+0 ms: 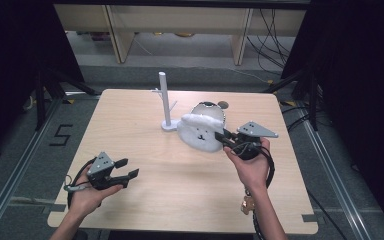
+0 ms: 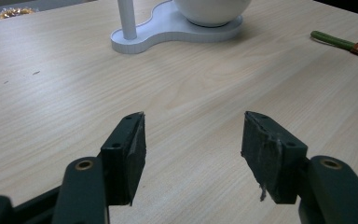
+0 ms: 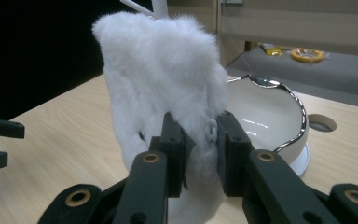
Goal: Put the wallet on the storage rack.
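Holding entry, one table scene, high view with two gripper views.

Item 1: right gripper, right of centre on the table, borne by the right hand. Jaws clamped on a white fluffy cover; in the right gripper view the two black pads pinch a fold of the cover between them, the fur bulging above and to both sides.

Item 2: white fluffy cover, near the table's middle, just right of the stand's post. A small face is stitched on its near side. It stands upright, raised against the bowl behind it and touching the bowl's near side.

Item 3: white bowl with a shiny metal rim, directly behind the cover; seen in the right gripper view to the right of the fur. It sits on the round end of the white stand's base.

Item 4: white stand, an upright post with short side pegs, left of the cover; base visible in the left gripper view.

Item 5: left gripper, near left part of the table, held by the left hand. Jaws apart, nothing between them, bare wood beneath.

Item 6: green-handled object, lying on the table at far right of the left gripper view.
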Demonstrator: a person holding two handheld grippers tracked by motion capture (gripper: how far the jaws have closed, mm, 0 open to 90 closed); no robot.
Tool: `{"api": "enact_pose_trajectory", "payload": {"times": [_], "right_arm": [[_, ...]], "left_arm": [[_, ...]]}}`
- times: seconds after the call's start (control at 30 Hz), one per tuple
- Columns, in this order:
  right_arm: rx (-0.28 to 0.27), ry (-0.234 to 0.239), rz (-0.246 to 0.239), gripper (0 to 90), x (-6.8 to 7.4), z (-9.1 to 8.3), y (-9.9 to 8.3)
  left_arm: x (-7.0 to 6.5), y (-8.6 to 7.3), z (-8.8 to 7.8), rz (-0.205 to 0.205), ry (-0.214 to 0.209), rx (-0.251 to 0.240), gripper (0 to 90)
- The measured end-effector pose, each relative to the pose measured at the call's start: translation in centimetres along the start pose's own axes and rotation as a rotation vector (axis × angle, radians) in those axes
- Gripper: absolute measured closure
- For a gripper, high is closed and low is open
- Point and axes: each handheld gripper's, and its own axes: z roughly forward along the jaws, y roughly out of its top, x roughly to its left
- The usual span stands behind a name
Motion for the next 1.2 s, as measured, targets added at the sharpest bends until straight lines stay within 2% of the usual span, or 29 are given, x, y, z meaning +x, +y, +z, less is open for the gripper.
{"api": "enact_pose_trajectory", "payload": {"times": [0.03,0.07,0.3,0.4,0.53,0.57,0.6,0.63,0.73,0.77,0.87,0.93,0.97,1.0,1.03,1.2], "right_arm": [[-0.004,0.001,-0.026,76.2,-0.3,0.1,0.1],[-0.008,-0.004,-0.010,76.1,-0.3,0.2,0.2],[-0.012,-0.028,-0.004,76.2,-0.9,0.5,1.0],[-0.023,-0.035,-0.025,76.1,-1.2,0.7,1.3],[-0.022,-0.050,0.005,76.2,-1.6,1.1,1.8],[-0.022,-0.053,-0.017,76.1,-1.9,1.2,1.9],[-0.022,-0.053,-0.017,76.1,-1.9,1.2,1.9],[-0.024,-0.071,-0.004,76.1,-2.1,1.5,2.1],[-0.019,-0.065,0.000,76.1,-2.5,1.9,2.3],[-0.016,-0.080,0.003,76.1,-2.8,2.2,2.5],[-0.021,-0.082,0.001,76.1,-3.2,2.6,2.7],[-0.004,-0.094,0.015,76.2,-3.5,3.1,2.9],[-0.010,-0.091,-0.009,76.1,-3.9,3.4,2.9],[0.001,-0.098,0.026,76.1,-3.8,3.5,3.0],[-0.004,-0.101,0.002,76.1,-4.1,3.8,3.0],[0.019,-0.114,0.020,76.1,-4.9,4.5,2.9]], "left_arm": [[0.0,0.0,0.0,-0.003,0.001,0.000,39.4],[0.0,0.0,0.0,-0.006,0.001,0.000,39.4],[0.3,-0.2,0.2,-0.027,-0.004,-0.015,39.1],[0.3,-0.2,0.3,-0.030,0.001,-0.011,39.0],[0.3,-0.4,0.4,-0.040,-0.008,-0.007,38.8],[0.2,-0.4,0.4,-0.044,-0.005,-0.005,38.8],[0.2,-0.4,0.4,-0.044,-0.005,-0.005,38.8],[0.3,-0.5,0.5,-0.043,-0.006,-0.005,38.7],[0.3,-0.5,0.5,-0.041,-0.005,-0.001,38.7],[0.3,-0.5,0.5,-0.042,-0.005,-0.001,38.6],[0.3,-0.5,0.6,-0.042,-0.015,-0.005,38.5],[0.3,-0.5,0.6,-0.047,-0.013,-0.006,38.4],[0.3,-0.6,0.6,-0.048,-0.013,-0.007,38.4],[0.3,-0.6,0.6,-0.048,-0.013,-0.006,38.4],[0.3,-0.6,0.6,-0.047,-0.014,-0.006,38.3],[0.3,-0.6,0.7,-0.049,-0.014,-0.007,38.3]]}}
